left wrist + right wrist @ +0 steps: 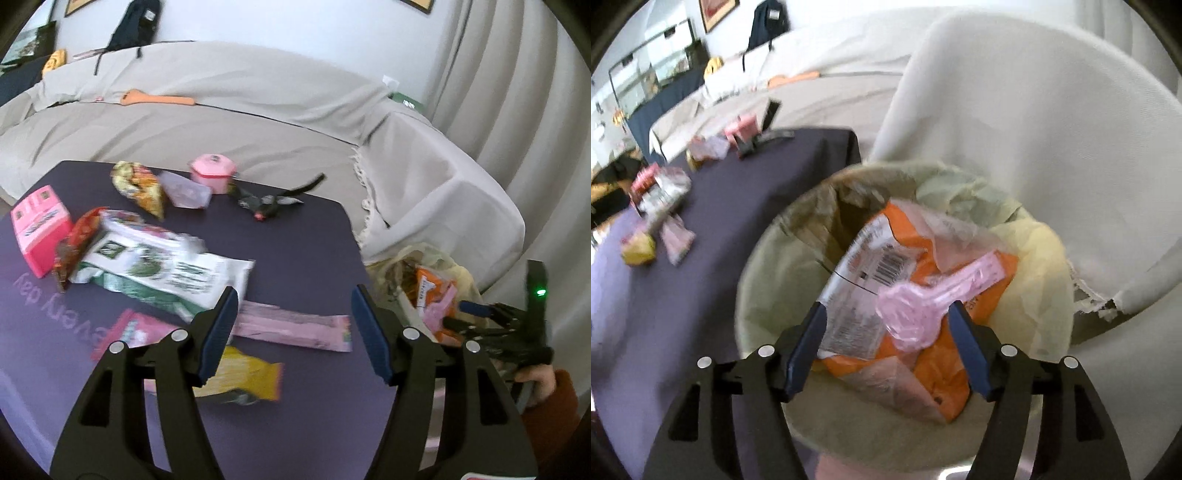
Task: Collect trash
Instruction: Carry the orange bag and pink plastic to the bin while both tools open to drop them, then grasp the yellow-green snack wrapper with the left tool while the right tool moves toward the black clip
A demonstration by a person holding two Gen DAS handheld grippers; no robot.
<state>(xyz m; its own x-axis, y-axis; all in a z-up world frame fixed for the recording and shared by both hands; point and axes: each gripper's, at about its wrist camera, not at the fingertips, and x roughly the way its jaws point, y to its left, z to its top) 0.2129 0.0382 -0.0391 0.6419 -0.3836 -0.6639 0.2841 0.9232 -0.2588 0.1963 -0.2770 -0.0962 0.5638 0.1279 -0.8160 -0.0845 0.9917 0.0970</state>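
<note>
On the dark purple tabletop [295, 424] the litter runs from a pink cardboard box [38, 230] at the far left, past a red crinkled snack packet [75, 240] and a large white-and-green plastic bag [162, 269], to a flat pale-pink wrapper [295, 326] and a yellow foil packet [247, 380] lying just under the left gripper [293, 332], whose blue-padded jaws stand wide apart and hold nothing. Further right, off the table's edge, the bin lined with a pale yellow bag [1045, 295] already holds an orange-and-white chip bag [916, 295] with a crumpled pink plastic wrapper [916, 310] on top — the right gripper [886, 336] hangs over it, jaws parted, and the wrapper seems to lie loose between them, though blur makes contact hard to judge. The drop looks done, so the step in hand is the next pick: lower the left gripper squarely over the pale-pink wrapper, pinch across its narrow width near one end so the thin film bunches rather than slips, and lift clear of the yellow packet — then carry it right to the bin.
</note>
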